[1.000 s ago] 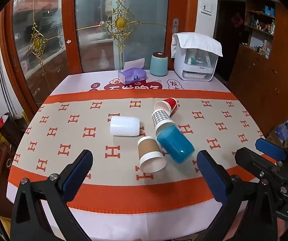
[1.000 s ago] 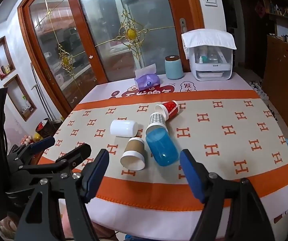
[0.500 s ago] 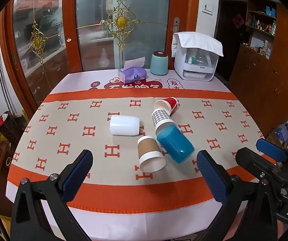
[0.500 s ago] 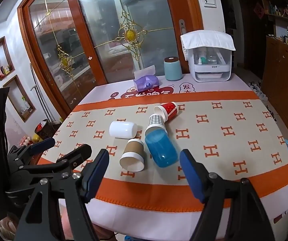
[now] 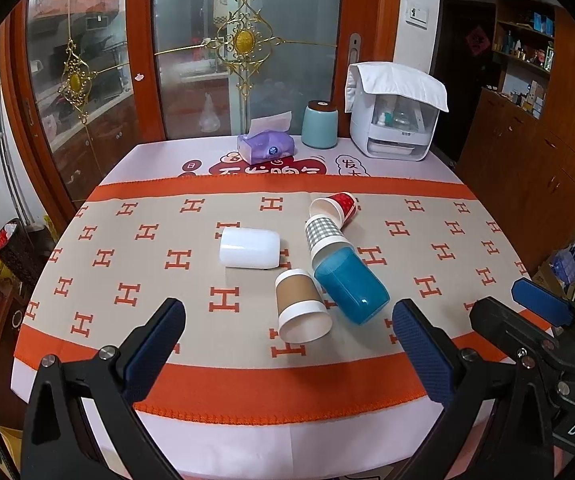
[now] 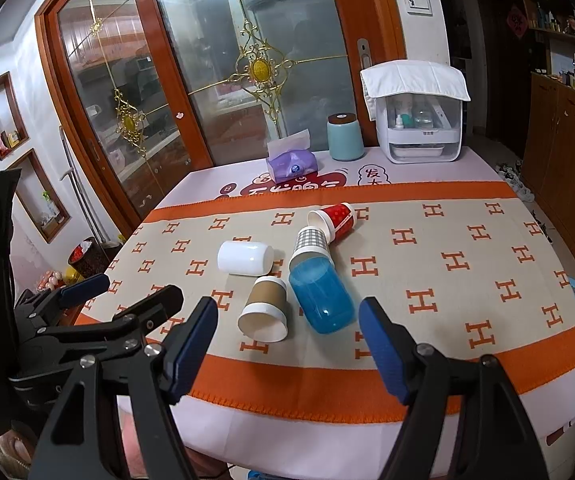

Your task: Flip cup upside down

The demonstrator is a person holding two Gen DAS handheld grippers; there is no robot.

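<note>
From my left wrist view, the left tool (image 5: 287,344) hangs spread wide and empty over the near edge of the tabletop (image 5: 247,432), and five cups lie on their sides past it: a brown paper cup with white rim (image 5: 301,306) nearest, its mouth toward me, a translucent blue plastic cup (image 5: 351,286) touching it on the right, a grey checked paper cup (image 5: 323,234) seemingly nested into the blue one, a red paper cup (image 5: 337,208) behind, and a white plastic cup (image 5: 249,248) apart to the left. I judge the brown one the easiest start: I'd close on its sleeve across the middle, gently so the paper doesn't crush. From my right wrist view, the right tool (image 6: 287,340) is likewise spread and empty, with the brown cup (image 6: 265,308) just left of centre; I'd lift clear of the blue cup (image 6: 321,296) before rotating rim-down.
</note>
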